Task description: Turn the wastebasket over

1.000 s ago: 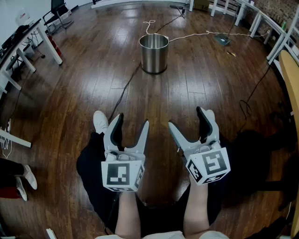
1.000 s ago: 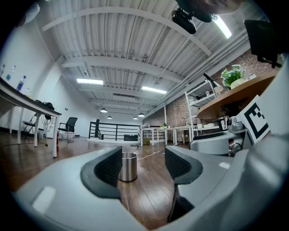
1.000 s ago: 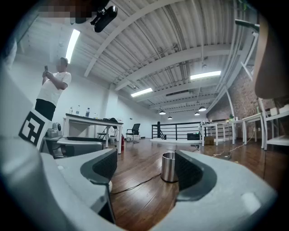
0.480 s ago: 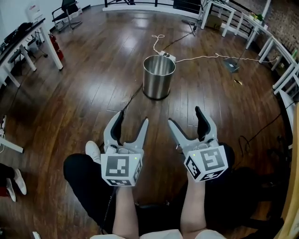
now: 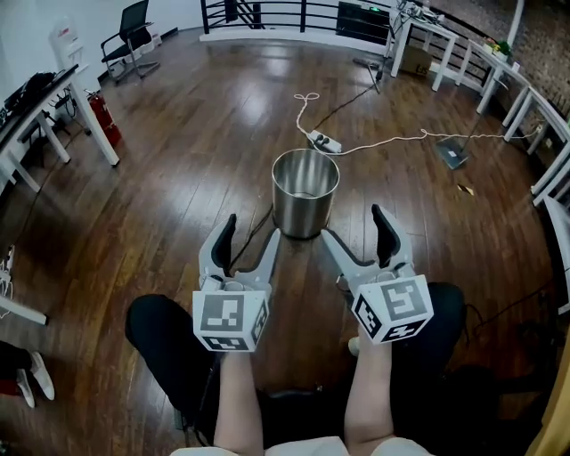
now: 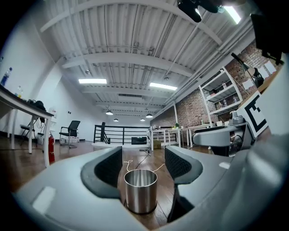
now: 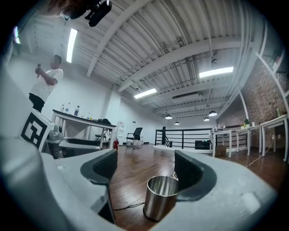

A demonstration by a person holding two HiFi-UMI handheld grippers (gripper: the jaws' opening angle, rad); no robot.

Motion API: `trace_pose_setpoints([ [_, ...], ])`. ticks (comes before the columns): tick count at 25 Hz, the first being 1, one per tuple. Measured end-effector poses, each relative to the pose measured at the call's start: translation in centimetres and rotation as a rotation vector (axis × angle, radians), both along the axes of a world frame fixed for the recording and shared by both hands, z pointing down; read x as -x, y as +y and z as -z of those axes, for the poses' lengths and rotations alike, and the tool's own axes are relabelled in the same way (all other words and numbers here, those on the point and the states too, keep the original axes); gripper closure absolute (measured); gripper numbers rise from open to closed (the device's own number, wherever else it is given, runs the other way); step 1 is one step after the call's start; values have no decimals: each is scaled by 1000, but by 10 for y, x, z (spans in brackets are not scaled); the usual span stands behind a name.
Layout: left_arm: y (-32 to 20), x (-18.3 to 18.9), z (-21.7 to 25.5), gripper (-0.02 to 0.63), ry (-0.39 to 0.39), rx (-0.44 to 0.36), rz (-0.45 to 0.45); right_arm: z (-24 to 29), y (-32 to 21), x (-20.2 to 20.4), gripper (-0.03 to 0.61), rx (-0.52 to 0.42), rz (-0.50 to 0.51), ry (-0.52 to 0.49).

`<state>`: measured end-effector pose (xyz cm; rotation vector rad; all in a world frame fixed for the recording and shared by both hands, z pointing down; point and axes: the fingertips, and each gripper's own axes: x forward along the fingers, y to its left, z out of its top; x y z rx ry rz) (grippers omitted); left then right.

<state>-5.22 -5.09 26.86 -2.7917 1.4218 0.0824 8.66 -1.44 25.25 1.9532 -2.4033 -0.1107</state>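
Nearest to me, on the near side of the wastebasket (image 5: pixel 305 205), my two forearms reached forward over dark trousers. The left gripper (image 5: pixel 251 233) sat just short of the wastebasket and a little to its left. Its jaws were spread wide with nothing pressed between them. In the left gripper view the wastebasket showed through the gap, but ahead of the pads and untouched. The right gripper (image 5: pixel 354 227) sat just short of the wastebasket and a little to its right, its jaws likewise wide apart and empty.

The wastebasket itself, a shiny steel cylinder, stood upright on the wooden floor (image 5: pixel 178 178), mouth up, apparently empty. Just beyond it lay a white power strip (image 5: pixel 322 141) with a white cable. Far beyond the wastebasket ran a black railing (image 5: pixel 267 13).

By my reading, none of the task was done: the wastebasket had not been gripped, tipped or set mouth down. Only the approach looked nearly complete.
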Motion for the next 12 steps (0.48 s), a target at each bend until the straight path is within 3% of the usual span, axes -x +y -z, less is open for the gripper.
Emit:
trace_pose_setpoints([
  [12,-125,-38,32,310,-16,-68,54,25,-134,-44,196,-14,64,35],
])
